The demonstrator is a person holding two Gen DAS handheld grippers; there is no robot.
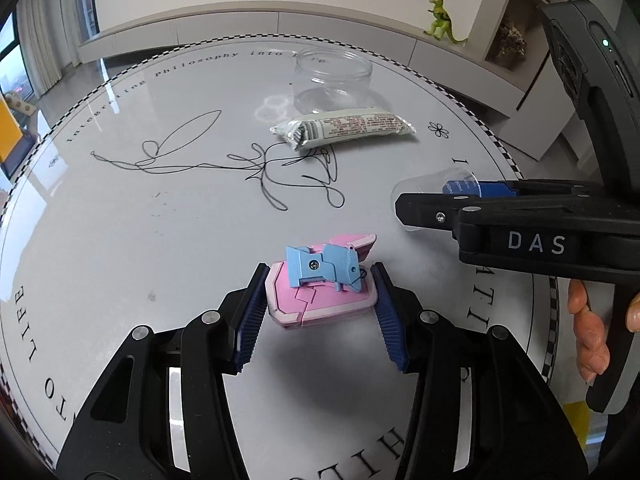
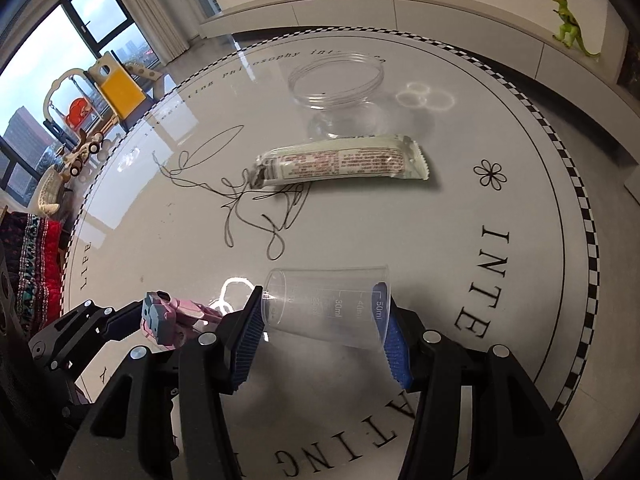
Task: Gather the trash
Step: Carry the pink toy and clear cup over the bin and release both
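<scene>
Near the clear round plastic jar (image 1: 333, 76) on the round white table (image 1: 120, 240), both hands carry something. The left gripper (image 1: 320, 300) has its blue fingers (image 1: 256, 312) closed on the pink and blue plastic toy block (image 1: 320, 288), lifted a little off the table. The right gripper (image 2: 324, 320) has its fingers closed on the small clear plastic measuring cup (image 2: 324, 304), lying sideways between them. A white crinkly snack wrapper (image 2: 344, 162) lies just in front of the jar, on a loose black thread (image 1: 192, 160).

I think the jar is where the trash goes. To do it well, hold both things tight, bring one over the jar's open mouth, then let go. Move slowly so the hands do not bump.
</scene>
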